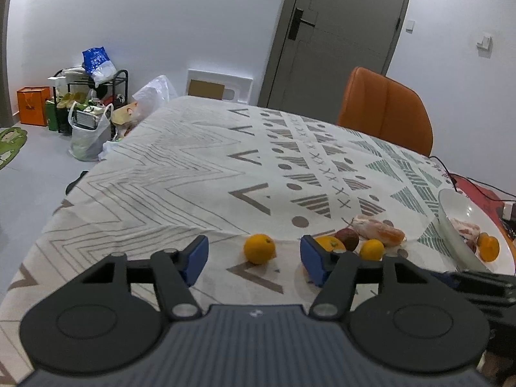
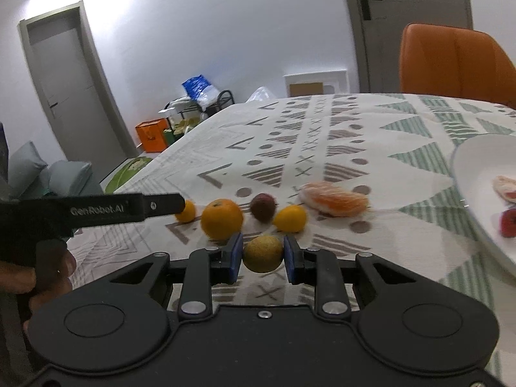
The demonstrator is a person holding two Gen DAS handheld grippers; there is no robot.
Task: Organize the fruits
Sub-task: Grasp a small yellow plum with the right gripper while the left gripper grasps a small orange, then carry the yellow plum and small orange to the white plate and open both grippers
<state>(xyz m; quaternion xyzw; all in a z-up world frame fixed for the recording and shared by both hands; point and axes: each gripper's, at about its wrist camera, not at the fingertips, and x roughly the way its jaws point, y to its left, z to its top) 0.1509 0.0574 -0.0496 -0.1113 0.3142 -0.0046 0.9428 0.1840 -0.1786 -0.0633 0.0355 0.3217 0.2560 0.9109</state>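
Observation:
My right gripper is shut on a yellow-green round fruit, just above the patterned tablecloth. Beyond it lie a large orange, a dark red passion fruit, a small yellow citrus, a small orange and a peeled citrus piece. My left gripper is open and empty, with an orange ahead between its fingers. A white plate at the right holds a peeled piece and a small orange; it also shows in the right wrist view.
An orange chair stands at the table's far side. Cables and a red mat lie behind the plate. Bags and a rack stand on the floor at the left. The left gripper's body reaches in from the left in the right wrist view.

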